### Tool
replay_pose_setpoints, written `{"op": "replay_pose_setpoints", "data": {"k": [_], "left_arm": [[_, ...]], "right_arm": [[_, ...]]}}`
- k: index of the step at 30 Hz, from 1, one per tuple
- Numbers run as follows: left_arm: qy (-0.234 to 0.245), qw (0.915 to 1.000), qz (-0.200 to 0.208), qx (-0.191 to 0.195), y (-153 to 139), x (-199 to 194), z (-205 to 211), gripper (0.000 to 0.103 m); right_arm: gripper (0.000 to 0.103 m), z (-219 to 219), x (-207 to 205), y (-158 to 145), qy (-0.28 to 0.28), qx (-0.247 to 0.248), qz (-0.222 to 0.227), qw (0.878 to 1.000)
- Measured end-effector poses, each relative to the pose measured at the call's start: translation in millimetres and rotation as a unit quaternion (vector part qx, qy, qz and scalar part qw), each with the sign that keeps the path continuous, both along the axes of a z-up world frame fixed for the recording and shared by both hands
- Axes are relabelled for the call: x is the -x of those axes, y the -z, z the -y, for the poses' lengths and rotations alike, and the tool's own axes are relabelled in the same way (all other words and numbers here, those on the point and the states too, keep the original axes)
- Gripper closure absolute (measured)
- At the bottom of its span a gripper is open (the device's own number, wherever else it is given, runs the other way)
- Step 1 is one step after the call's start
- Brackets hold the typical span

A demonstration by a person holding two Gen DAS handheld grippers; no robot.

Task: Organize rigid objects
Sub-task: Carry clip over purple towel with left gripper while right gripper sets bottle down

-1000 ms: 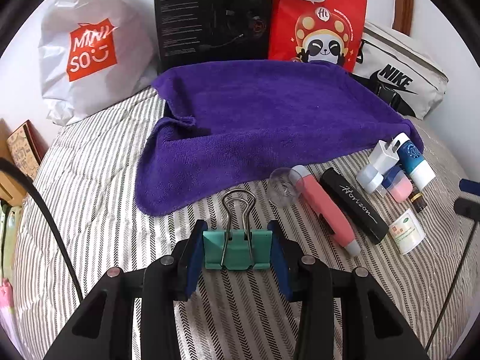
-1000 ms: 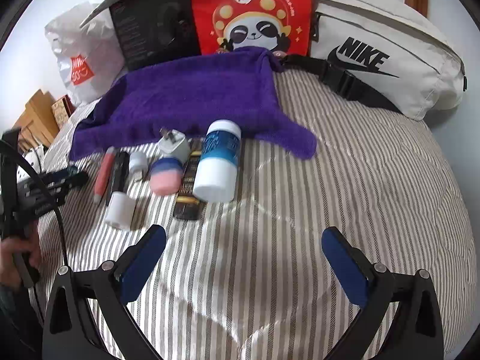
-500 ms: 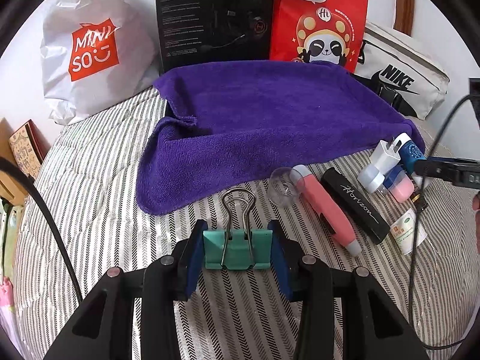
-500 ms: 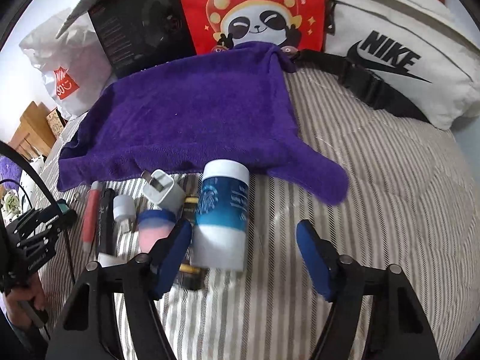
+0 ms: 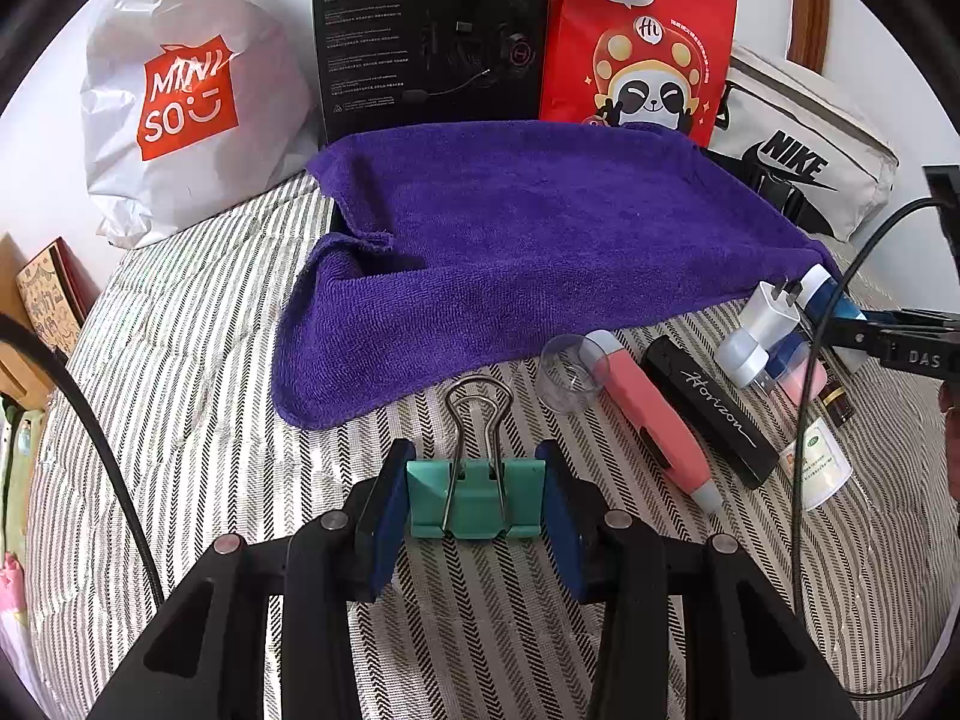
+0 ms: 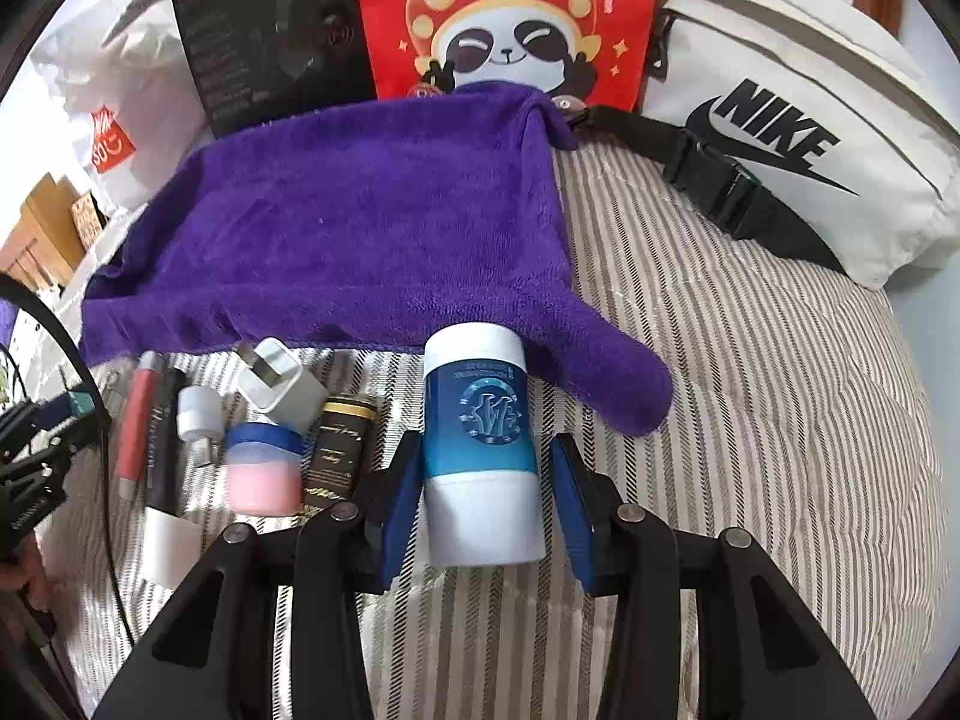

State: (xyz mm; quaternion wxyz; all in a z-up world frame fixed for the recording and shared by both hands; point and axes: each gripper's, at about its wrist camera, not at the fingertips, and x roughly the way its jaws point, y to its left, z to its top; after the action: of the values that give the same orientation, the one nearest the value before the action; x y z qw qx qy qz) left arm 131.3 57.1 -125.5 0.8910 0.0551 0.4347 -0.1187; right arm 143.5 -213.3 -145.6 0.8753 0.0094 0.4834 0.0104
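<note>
Left gripper (image 5: 477, 501): jaws clenched on a teal binder clip (image 5: 476, 507), gripped across its body with the wire handles pointing away toward the purple towel (image 5: 528, 252). The clip is held just above the striped bed cover (image 5: 198, 396), near the towel's front left corner; likely kept in hand pending a placement spot.

Row of small items lined up along the towel's front edge, seen left to right in the right wrist view: pink pen (image 6: 133, 423), black Horizon pen (image 6: 161, 441), small white cap piece (image 6: 199, 414), white plug adapter (image 6: 282, 390), pink jar with blue lid (image 6: 264, 465), dark brown bottle (image 6: 339, 450), blue-and-white cylindrical container (image 6: 480, 444). A clear cup (image 5: 567, 375) is seen by the pink pen's cap end in the left wrist view. Items are laid roughly parallel, which suggests sorting is partly done.

Right gripper (image 6: 480, 495): jaws closing around the blue-and-white container, one pad at each side wall. A sliver of gap appears on both sides, so firm contact is not confirmed. The container lies on its side, top end toward the towel.

Surface: a soft quilted bed, so rolling is damped but items can tilt. Along the far edge are propped a white Miniso bag (image 5: 180, 96), black headset box (image 5: 432, 36), red panda bag (image 5: 642, 42), and white Nike waist bag (image 6: 798, 120), against a white wall.
</note>
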Motion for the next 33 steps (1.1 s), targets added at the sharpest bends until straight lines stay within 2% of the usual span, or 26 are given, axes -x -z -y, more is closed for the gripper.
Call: {"op": "replay_pose_setpoints", "data": {"k": [5, 10, 12, 22, 29, 33], "left_arm": [[0.000, 1.0000, 0.000, -0.001, 0.1, 0.3, 0.7, 0.063], [0.000, 1.0000, 0.000, 0.000, 0.3, 0.2, 0.2, 0.063], [0.000, 1.0000, 0.000, 0.000, 0.3, 0.1, -0.1, 0.063], [-0.005, 1.0000, 0.000, -0.004, -1.1, 5.2, 0.4, 0.063], [-0.012, 0.9999, 0.000, 0.000, -0.7, 5.4, -2.3, 0.064], [-0.021, 0.9997, -0.007, -0.008, -5.0, 8.7, -2.1, 0.064]], "right_arm": [[0.061, -8.9, -7.1, 5.2, -0.007, 0.035, 0.017, 0.999], [0.061, 0.3, -5.8, 7.0, -0.016, 0.015, 0.030, 0.999], [0.067, -1.0, -4.0, 5.6, -0.022, 0.023, 0.029, 0.999], [0.067, 1.7, 3.1, 4.0, -0.022, 0.021, 0.033, 0.999], [0.067, 0.8, 9.9, 7.7, -0.016, 0.020, 0.059, 0.998], [0.067, 1.1, 8.4, 5.4, -0.016, 0.014, 0.045, 0.999]]}}
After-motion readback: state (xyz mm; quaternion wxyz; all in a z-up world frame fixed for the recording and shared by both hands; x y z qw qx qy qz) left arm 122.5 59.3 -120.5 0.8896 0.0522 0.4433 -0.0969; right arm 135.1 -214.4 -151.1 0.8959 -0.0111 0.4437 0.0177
